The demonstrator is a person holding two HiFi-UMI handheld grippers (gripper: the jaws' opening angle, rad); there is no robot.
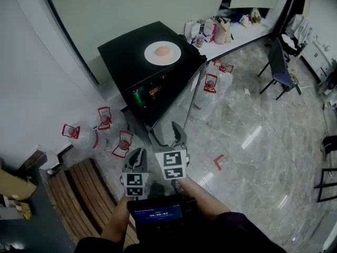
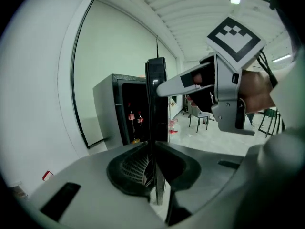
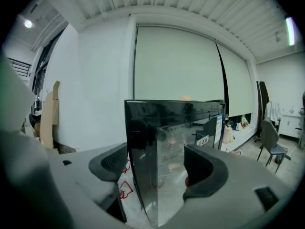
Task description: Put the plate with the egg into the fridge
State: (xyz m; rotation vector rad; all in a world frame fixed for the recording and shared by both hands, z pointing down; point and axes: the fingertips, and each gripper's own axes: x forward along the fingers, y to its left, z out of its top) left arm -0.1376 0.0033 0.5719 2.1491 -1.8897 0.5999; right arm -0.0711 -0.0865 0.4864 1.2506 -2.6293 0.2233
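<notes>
A round white plate [image 1: 162, 53] bearing a pinkish egg [image 1: 164, 51] lies flat atop the black fridge [image 1: 124, 62], far from both claws. It is shown plainly only in the head view, and no long axis can be told. The open door [image 3: 171, 147] is framed by the right gripper [image 3: 155, 168], spread wide and empty. The left gripper [image 2: 155, 171] is narrowly parted, with nothing held.

Fridge [image 1: 126, 57]: one.
Plate [image 1: 152, 58]: one, on top of the fridge.
Egg [image 1: 162, 51]: one, on the plate.
Water jugs [image 1: 124, 143]: five on the floor, three left of the fridge, two right of it.
Bottles [image 2: 129, 114]: two upright inside the fridge.
Blue-seated chair [image 1: 279, 71]: one, right of the fridge.
Grippers: two, left gripper [image 1: 138, 152] and right gripper [image 1: 167, 137].
</notes>
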